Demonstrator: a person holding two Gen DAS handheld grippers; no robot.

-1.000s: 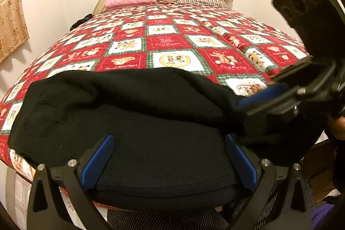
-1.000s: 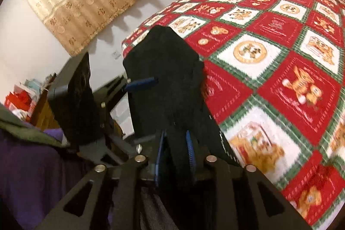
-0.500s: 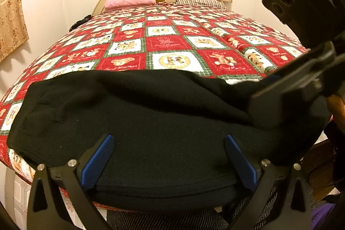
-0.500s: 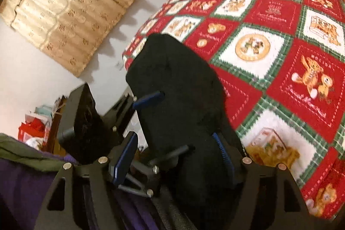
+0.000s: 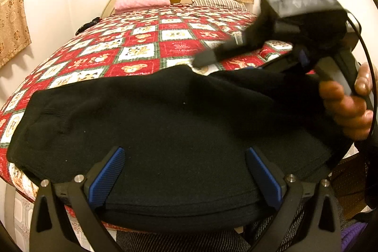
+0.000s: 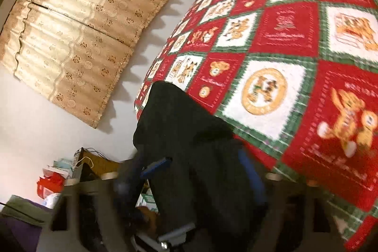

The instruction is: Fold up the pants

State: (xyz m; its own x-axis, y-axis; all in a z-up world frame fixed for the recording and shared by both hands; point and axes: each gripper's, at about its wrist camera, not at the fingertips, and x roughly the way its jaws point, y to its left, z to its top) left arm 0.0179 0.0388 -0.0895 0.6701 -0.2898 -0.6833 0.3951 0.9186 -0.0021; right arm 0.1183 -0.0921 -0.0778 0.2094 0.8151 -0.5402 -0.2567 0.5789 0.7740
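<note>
Pants (image 5: 179, 134) lie folded on our quilt (image 5: 174, 49), our left gripper (image 5: 186, 171) spread wide over them, our right gripper (image 5: 238, 56) just closing, its grip unreadable in blur.

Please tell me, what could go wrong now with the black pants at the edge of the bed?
1. The pants overhang the near edge of the bed; a pull there could perhaps drag them off.
2. The right gripper, whose jaws have just been closing, looks blurred at the pants' far edge; it may catch only one layer and spoil the fold.
3. The left gripper stands open, so nothing pins the fabric.
</note>
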